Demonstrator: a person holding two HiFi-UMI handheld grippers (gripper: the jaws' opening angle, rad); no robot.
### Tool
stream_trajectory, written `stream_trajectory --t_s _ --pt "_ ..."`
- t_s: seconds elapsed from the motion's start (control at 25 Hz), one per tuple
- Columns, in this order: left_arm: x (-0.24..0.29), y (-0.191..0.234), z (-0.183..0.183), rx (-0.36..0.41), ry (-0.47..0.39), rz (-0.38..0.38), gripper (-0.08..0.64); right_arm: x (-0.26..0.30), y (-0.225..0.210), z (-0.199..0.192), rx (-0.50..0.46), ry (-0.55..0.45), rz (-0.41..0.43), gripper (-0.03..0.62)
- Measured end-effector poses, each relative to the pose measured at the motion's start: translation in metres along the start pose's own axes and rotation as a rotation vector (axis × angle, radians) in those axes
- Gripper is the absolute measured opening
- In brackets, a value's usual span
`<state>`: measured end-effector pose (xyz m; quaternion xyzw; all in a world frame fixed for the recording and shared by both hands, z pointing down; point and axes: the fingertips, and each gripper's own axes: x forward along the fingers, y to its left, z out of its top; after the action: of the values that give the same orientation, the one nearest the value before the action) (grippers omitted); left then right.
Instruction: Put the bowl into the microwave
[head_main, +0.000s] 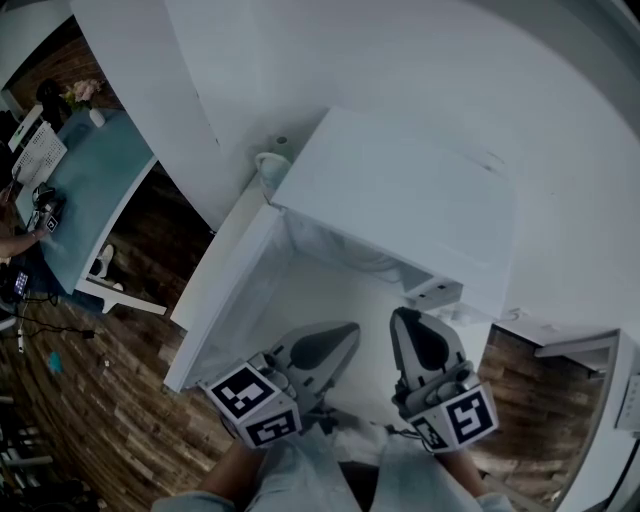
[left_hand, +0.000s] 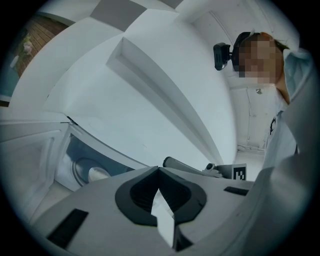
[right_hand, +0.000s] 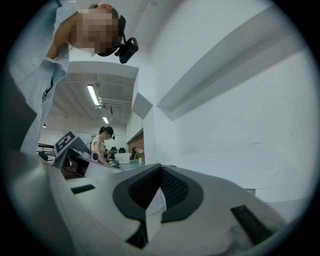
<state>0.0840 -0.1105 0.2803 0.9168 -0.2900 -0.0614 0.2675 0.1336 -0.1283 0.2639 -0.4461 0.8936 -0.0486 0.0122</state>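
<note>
Where the white surface (head_main: 300, 305) runs back to the wall, a white microwave (head_main: 400, 190) stands right in front of the person. The long white panel at its left front corner looks like its door (head_main: 215, 300) swung open, though from above this is not certain. In the left gripper view, the grey-blue cavity holds a round tray (left_hand: 79, 169) with a pale, rounded thing on it. This seems to be the bowl (left_hand: 98, 174), but it is too small and dim to be sure. The left gripper (head_main: 340, 338) and right gripper (head_main: 403, 322) are held side by side just short of the microwave's front, each with its jaws pressed together on nothing. A round white object (head_main: 270, 165) sits behind the microwave's left corner. Off to the left, beyond the wooden floor (head_main: 110, 400), stands a cluttered teal table (head_main: 95, 190). A second person (right_hand: 101, 145) shows far off in the right gripper view.
</note>
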Motion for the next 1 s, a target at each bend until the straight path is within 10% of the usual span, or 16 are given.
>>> stream_trajectory --t_s 1.0 --pt "-0.0013 0.0016 -0.0011 -0.007 0.009 0.001 -0.002 0.0048 0.0038 -0.0037 -0.011 0.026 0.021 0.002"
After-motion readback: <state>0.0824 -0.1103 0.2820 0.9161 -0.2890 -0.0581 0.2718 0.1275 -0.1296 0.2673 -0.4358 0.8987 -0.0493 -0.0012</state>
